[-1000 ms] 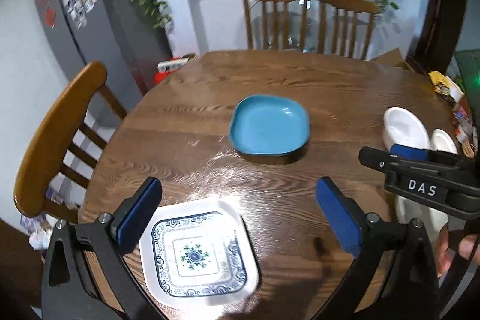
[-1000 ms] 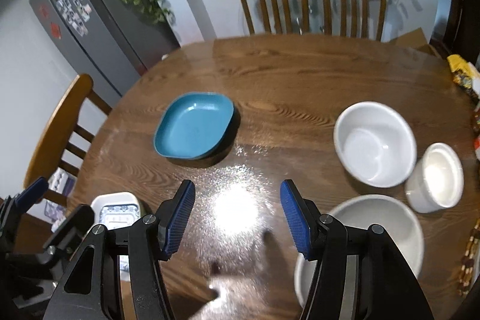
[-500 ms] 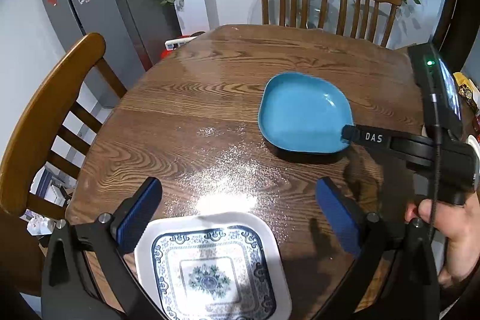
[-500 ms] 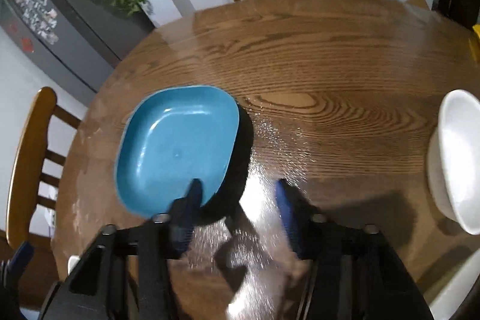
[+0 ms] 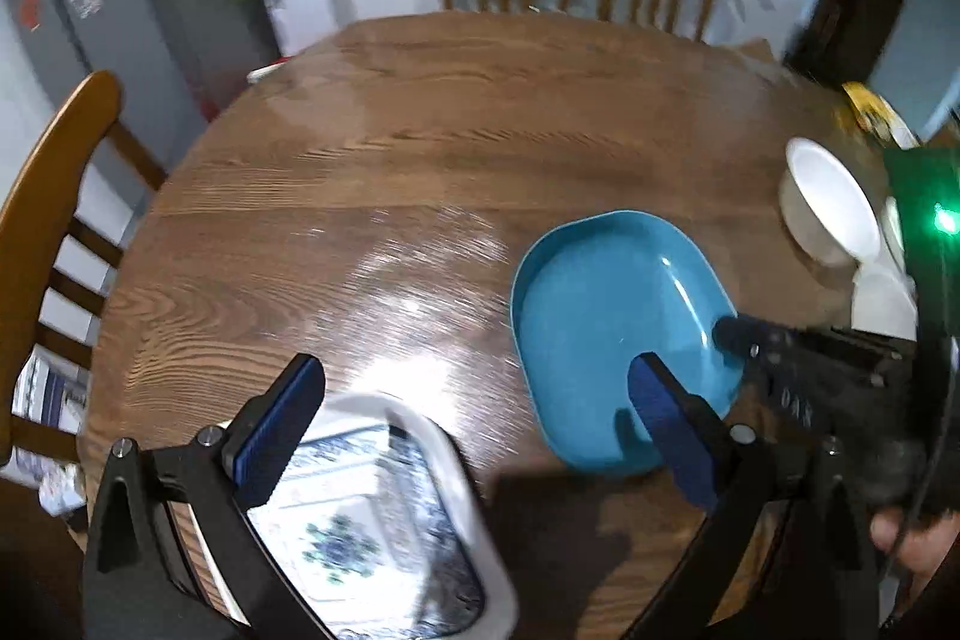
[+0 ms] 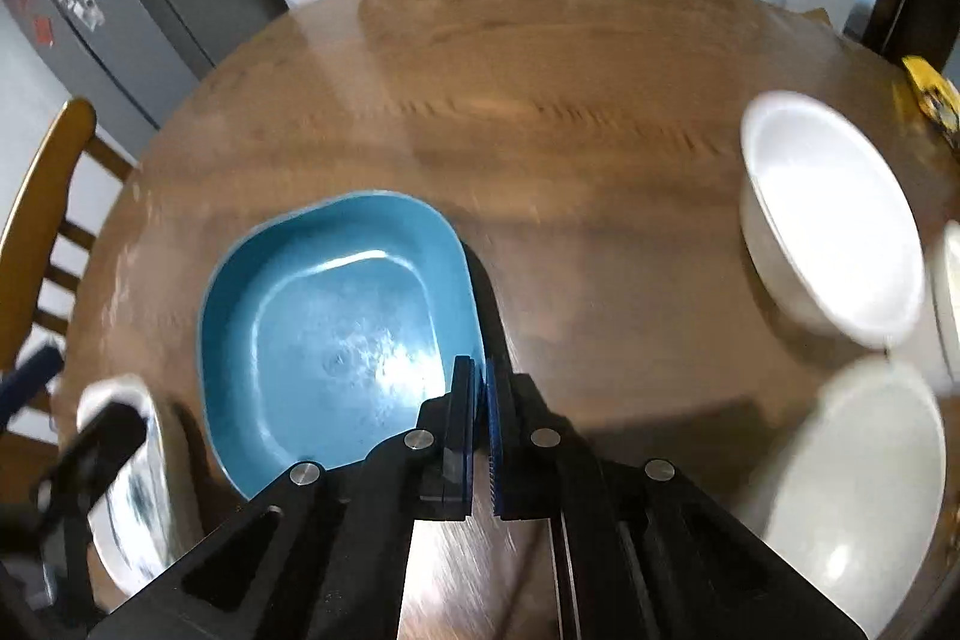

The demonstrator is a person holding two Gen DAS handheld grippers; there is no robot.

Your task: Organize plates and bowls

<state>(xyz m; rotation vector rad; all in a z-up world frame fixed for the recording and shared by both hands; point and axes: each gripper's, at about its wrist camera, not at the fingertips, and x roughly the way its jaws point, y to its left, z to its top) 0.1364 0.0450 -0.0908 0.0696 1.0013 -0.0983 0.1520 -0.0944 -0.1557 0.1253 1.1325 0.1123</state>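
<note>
The left gripper [image 5: 474, 418] stood wide open above the near left of the round wooden table [image 5: 456, 130], its left finger over the rim of the blue-patterned white plate [image 5: 384, 526]; nothing was gripped. To its right lay the blue plate [image 6: 336, 322]. The right gripper [image 6: 479, 388] was clamped tight on that plate's near right rim. Further right, three white bowls [image 6: 828, 214] sat grouped at the table's right edge.
</note>
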